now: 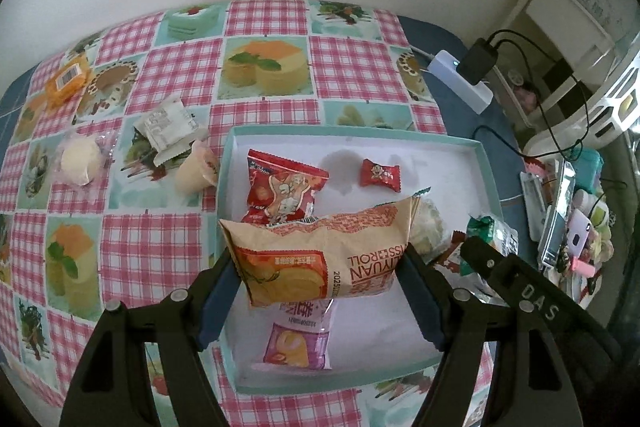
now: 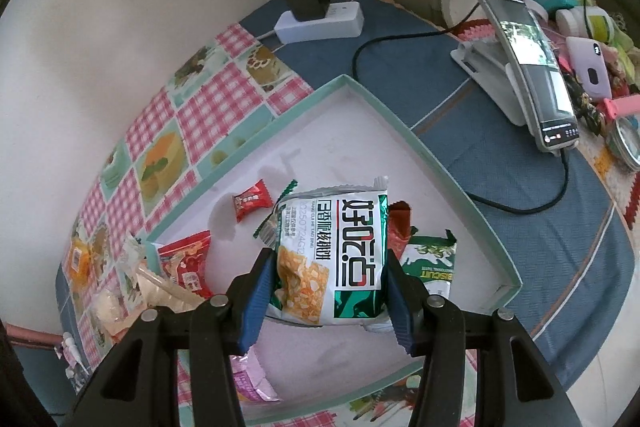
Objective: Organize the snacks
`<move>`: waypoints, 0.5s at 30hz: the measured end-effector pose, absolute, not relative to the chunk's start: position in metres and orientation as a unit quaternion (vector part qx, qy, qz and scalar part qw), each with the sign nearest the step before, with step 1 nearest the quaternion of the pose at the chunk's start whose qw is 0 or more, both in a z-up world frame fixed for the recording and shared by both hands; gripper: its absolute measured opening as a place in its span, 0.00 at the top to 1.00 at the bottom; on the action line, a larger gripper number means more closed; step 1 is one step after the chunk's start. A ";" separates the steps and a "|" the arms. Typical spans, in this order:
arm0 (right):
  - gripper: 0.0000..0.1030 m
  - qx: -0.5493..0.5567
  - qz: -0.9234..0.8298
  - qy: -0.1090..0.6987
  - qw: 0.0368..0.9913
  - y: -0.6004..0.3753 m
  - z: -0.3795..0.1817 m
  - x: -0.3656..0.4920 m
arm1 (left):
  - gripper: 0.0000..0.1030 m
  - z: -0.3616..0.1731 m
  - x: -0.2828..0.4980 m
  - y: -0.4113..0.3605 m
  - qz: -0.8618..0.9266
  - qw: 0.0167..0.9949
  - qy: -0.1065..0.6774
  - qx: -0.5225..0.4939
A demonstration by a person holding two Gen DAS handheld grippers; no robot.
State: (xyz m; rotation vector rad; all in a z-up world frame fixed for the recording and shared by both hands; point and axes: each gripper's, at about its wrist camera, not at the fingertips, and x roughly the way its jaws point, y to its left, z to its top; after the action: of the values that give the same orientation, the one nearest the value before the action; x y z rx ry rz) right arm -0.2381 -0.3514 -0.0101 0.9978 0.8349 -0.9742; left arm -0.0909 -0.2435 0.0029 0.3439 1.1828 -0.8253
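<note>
My left gripper [image 1: 320, 267] is shut on a tan and orange swiss roll packet [image 1: 320, 251], held over the shallow white tray with a teal rim [image 1: 486, 163]. My right gripper [image 2: 328, 279] is shut on a white and green biscuit packet [image 2: 332, 259] above the same tray [image 2: 440, 163]. Inside the tray lie a red snack bag [image 1: 282, 191], a small red candy [image 1: 380, 174], a pink packet [image 1: 298, 341] and a green biscuit packet [image 2: 430, 263]. The right gripper's black finger [image 1: 516, 287] shows at the right of the left wrist view.
Loose snacks lie on the checked tablecloth [image 1: 168, 67] left of the tray: an orange packet [image 1: 66, 81], a round pale cake [image 1: 80, 161], a white wrapper [image 1: 168, 125], a jelly cup [image 1: 196, 171]. A power strip [image 2: 320, 21], cables and a phone on a stand [image 2: 536, 83] sit to the right.
</note>
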 end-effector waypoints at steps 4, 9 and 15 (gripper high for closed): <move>0.46 0.449 -0.436 0.372 0.686 -0.353 -0.011 -0.240 | 0.25 -0.002 -0.088 -0.246 -0.379 0.731 0.547 0.150; 0.46 0.449 -0.437 0.373 0.684 -0.352 -0.011 -0.238 | 0.24 -0.007 -0.085 -0.245 -0.376 0.727 0.555 0.151; 0.46 0.451 -0.439 0.375 0.681 -0.352 -0.012 -0.237 | 0.24 -0.011 -0.085 -0.242 -0.373 0.721 0.563 0.154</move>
State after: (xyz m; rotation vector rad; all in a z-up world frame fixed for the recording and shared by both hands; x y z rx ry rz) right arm -0.2375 -0.3519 -0.0120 1.0117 0.8414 -0.9851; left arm -0.0850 -0.2423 -0.0112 0.3396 1.2444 -0.8242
